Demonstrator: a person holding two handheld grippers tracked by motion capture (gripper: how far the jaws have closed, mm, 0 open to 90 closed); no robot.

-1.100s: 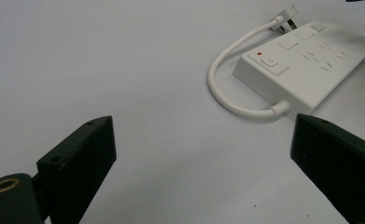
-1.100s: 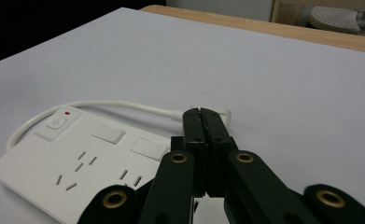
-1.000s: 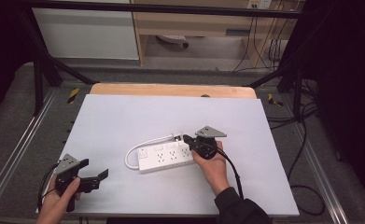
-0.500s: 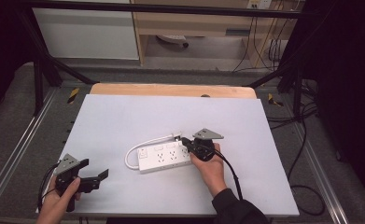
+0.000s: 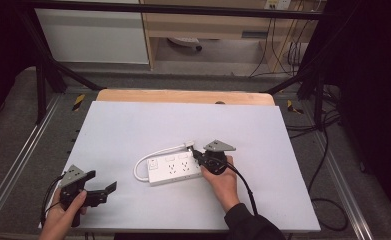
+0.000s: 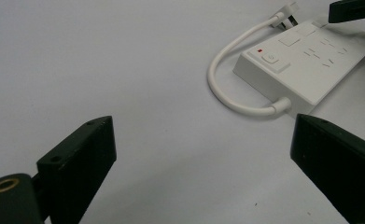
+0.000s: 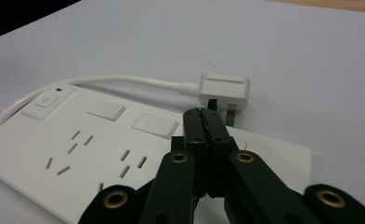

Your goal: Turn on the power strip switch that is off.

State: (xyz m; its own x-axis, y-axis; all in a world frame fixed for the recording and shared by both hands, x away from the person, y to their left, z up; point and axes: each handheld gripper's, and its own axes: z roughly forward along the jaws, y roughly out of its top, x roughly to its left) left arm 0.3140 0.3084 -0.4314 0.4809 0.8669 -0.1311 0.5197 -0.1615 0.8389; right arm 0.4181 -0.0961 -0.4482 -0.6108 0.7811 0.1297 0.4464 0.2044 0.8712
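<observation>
While the left gripper (image 5: 103,192) idles near the desk's (image 5: 133,125) near-left corner, fingers apart, the right gripper (image 7: 209,122), fingers together, hovers over the strip (image 7: 91,154) beside its plug (image 7: 224,91), which it must probably open to grasp.

left gripper (image 5: 101,190): black body, grey three-cornered plate (image 5: 74,175) on top, black cable trailing behind it; in the left gripper view two broad flat black jaw blocks with small screw holes, brass-ringed hole (image 6: 6,185) at lower left. right gripper (image 5: 197,154): black, grey three-cornered plate (image 5: 219,146), black cable (image 5: 244,184) running back along the forearm; in the right gripper view black link arms with four brass-ringed pivots (image 7: 179,157), narrow ridged black jaws. right hand (image 5: 224,183) bare, dark sleeve (image 5: 248,224); left hand (image 5: 60,217) bare
</observation>
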